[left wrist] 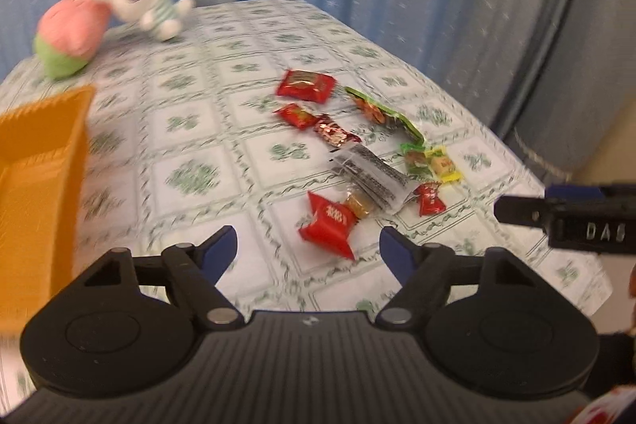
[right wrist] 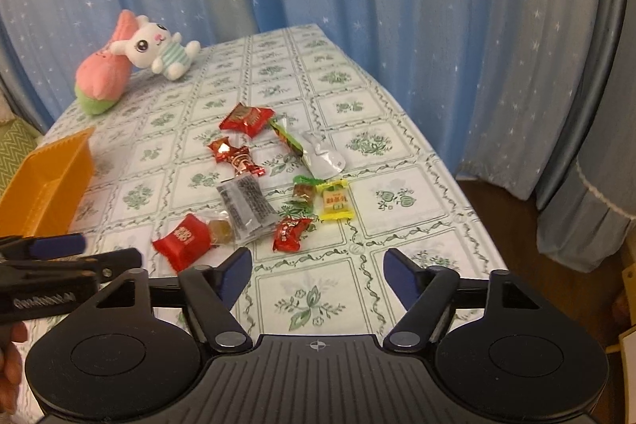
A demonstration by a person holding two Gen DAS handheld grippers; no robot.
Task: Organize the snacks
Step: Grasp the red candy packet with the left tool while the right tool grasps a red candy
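The left gripper (left wrist: 308,245) is spread wide and holds nothing; the right gripper (right wrist: 317,265) is spread wide too, also without anything. The snacks (right wrist: 254,197) lie scattered on the table (right wrist: 397,209) just ahead of both grippers. The orange tray (left wrist: 35,165) stands to their left.
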